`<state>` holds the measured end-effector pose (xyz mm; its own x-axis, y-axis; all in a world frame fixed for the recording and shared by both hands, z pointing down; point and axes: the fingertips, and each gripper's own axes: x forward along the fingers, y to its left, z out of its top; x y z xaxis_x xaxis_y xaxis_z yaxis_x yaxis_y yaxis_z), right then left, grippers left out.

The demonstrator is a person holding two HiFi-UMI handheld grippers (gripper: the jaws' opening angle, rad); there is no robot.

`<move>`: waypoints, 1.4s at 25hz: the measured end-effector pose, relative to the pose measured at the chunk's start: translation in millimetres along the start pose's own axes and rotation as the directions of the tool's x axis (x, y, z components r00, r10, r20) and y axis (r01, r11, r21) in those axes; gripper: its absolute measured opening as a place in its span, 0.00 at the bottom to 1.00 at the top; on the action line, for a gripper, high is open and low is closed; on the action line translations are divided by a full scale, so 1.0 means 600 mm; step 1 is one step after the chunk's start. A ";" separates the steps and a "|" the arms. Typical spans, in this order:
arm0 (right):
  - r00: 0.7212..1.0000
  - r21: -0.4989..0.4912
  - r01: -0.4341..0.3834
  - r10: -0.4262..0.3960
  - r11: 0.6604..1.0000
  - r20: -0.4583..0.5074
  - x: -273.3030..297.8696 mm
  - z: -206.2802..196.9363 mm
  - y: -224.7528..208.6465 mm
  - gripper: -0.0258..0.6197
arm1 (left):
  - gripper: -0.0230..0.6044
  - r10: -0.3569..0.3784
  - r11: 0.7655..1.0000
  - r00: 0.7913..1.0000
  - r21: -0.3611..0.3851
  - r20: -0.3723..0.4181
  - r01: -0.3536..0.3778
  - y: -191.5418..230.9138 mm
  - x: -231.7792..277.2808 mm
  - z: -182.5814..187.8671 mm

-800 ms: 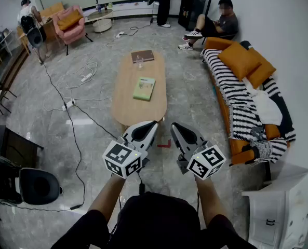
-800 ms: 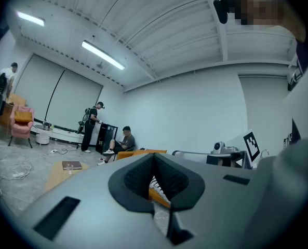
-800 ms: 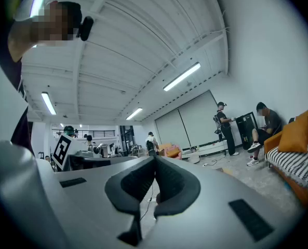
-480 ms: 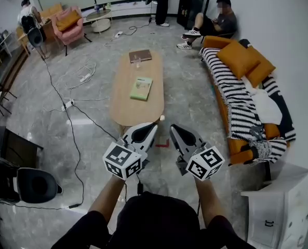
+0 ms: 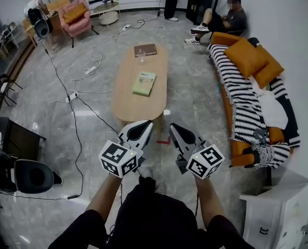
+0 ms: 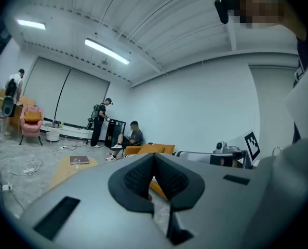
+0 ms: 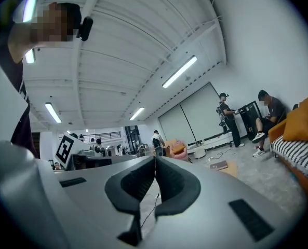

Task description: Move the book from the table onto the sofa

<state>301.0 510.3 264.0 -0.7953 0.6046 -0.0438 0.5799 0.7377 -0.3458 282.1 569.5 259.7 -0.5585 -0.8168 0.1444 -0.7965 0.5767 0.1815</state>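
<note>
Pale wooden oval table in head view, thin green book flat at its middle (brown book farther back), striped sofa with orange cushions well apart, left gripper view, grey left gripper jaws pressed together, empty, right gripper view, grey right gripper likewise.
</note>
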 end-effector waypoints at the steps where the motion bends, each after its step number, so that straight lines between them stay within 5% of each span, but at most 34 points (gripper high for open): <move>1: 1.000 0.006 0.001 -0.001 1.000 0.001 0.002 -0.001 -0.008 0.08 | 0.06 0.004 1.000 1.000 0.000 -0.006 -0.004 0.004 0.004 -0.003; 11: 1.000 0.035 -0.007 0.008 0.999 -0.016 0.069 0.000 -0.092 0.08 | 0.06 0.010 1.000 0.999 -0.006 -0.037 -0.010 0.074 0.084 -0.006; 35: 0.996 0.065 0.075 -0.072 0.995 -0.046 0.366 0.042 -0.305 0.08 | 0.06 -0.019 0.998 0.998 -0.066 -0.056 0.015 0.415 0.281 0.062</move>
<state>15.9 500.6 294.2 -0.8259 0.5634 0.0241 0.5064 0.7597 -0.4079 -18.8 574.9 293.0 -0.5292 -0.8257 0.1953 -0.7880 0.5636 0.2478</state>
